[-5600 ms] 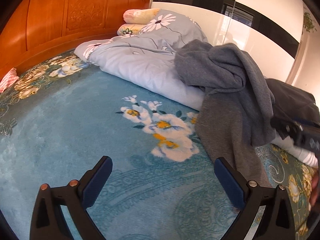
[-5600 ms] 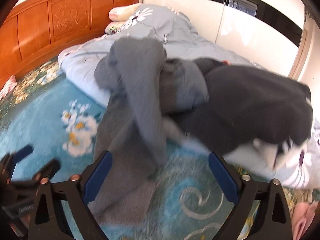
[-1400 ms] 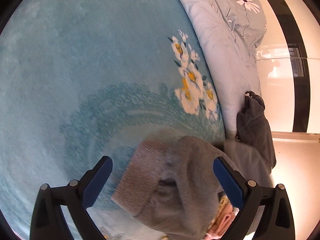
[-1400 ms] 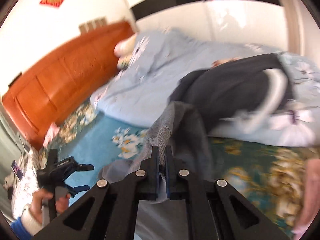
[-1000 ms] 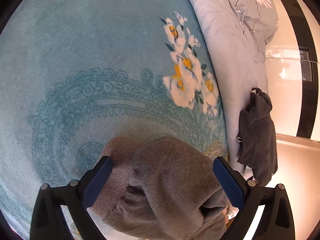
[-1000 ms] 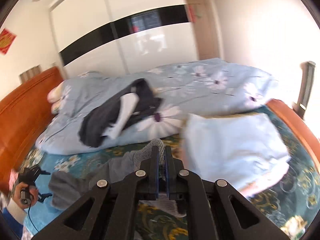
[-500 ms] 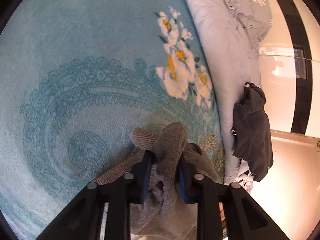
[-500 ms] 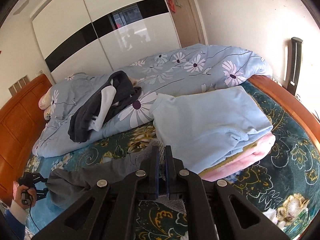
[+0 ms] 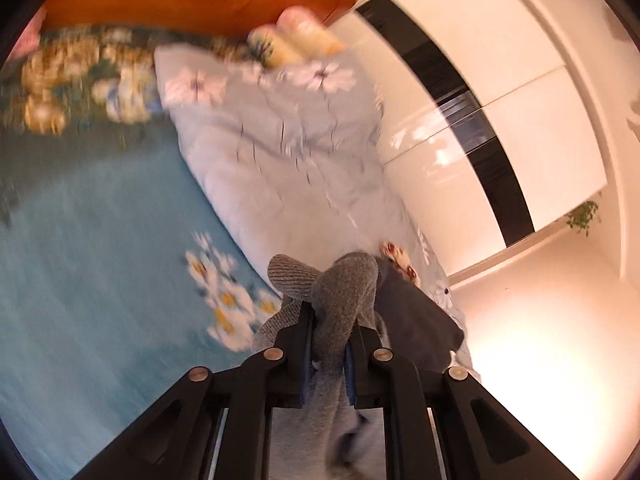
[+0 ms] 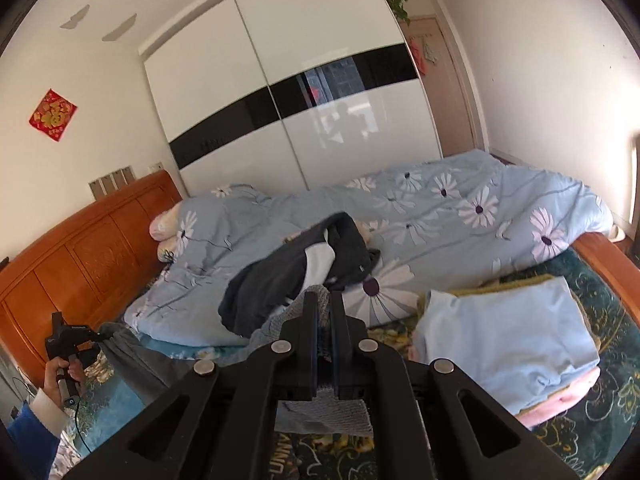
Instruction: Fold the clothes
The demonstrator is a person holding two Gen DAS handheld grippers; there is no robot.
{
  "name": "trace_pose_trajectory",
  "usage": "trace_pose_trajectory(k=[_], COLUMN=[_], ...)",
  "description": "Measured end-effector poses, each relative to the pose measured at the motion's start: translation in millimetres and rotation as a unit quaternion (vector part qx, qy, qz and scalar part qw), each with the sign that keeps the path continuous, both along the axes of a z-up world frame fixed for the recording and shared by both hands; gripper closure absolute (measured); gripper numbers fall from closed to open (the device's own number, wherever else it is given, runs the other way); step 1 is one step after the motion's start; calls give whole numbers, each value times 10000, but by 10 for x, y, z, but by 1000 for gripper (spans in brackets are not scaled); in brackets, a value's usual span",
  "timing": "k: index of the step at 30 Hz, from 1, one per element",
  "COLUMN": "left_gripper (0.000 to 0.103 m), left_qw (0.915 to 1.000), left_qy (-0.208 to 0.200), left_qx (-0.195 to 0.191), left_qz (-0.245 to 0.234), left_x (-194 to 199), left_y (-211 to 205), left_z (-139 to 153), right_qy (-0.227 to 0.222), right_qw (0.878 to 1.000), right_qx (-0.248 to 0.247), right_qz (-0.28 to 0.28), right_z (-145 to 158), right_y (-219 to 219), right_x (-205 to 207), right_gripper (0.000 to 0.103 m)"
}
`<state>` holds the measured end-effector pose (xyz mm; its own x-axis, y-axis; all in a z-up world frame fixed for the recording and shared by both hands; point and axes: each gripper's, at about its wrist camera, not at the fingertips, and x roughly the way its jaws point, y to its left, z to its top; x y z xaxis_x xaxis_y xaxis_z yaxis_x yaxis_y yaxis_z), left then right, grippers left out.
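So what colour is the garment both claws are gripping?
Heather grey knit garment, clearest in the left wrist view.

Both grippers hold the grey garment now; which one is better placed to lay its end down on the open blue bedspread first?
Probably the left gripper: its end of the grey garment hangs over open blue bedspread, while the right gripper sits beside the folded stack.

Left wrist view tilted, close over the bed [image 9: 100,240], faced the duvet [image 9: 280,152] and wardrobe [image 9: 500,120], right wrist view looked level across both.
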<state>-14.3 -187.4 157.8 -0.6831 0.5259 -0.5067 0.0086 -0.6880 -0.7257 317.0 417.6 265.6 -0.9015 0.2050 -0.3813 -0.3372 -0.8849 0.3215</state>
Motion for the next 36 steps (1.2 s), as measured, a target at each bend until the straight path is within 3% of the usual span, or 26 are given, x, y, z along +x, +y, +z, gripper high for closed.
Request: trace_pose_trajectory(k=[3,8,12,16,23,28,33,36], left_gripper=[89,89,90,88,82,57,52,49], left_qw=[9992,9919,9842,9738,9726,9684,9659,9603], left_qy=[-312,-1123,-1527,-1919,-2008,-2166,-2289,-2422], left_qx=[-162,31,91,411,414,673,882,963], left_qz=[181,601,891,1152,1095,1038,830,992], left_x=[189,649,1058,1343,1568,1658,1562,1421], left_y=[-352,-890,-993,-1099,-1093,-1072,-862,-782], left_z=[-329,-1223,-1707,-2063,-2022,-1903,-1818,-1834], right_qy=[93,-367,-809,-1362,-1728,-1886,-2183,-2296], right_qw=[9999,9941,9871,9766,9632,9563,9488,9425], right_qx=[1,-908,-1280,-1524,-1958,-2169,-2199,-2361], right_qz=[-137,-468,-525,-666,-636,-540,-613,-559], right_z=[17,-596,-972,-1338,-1786,-1938,-2098,-2178], right_y=[38,304,294,328,342,274,252,217], right_x=[201,565,766,934,1031,995,1073,1124], right_gripper=[98,98,98,100,100,99,99,96])
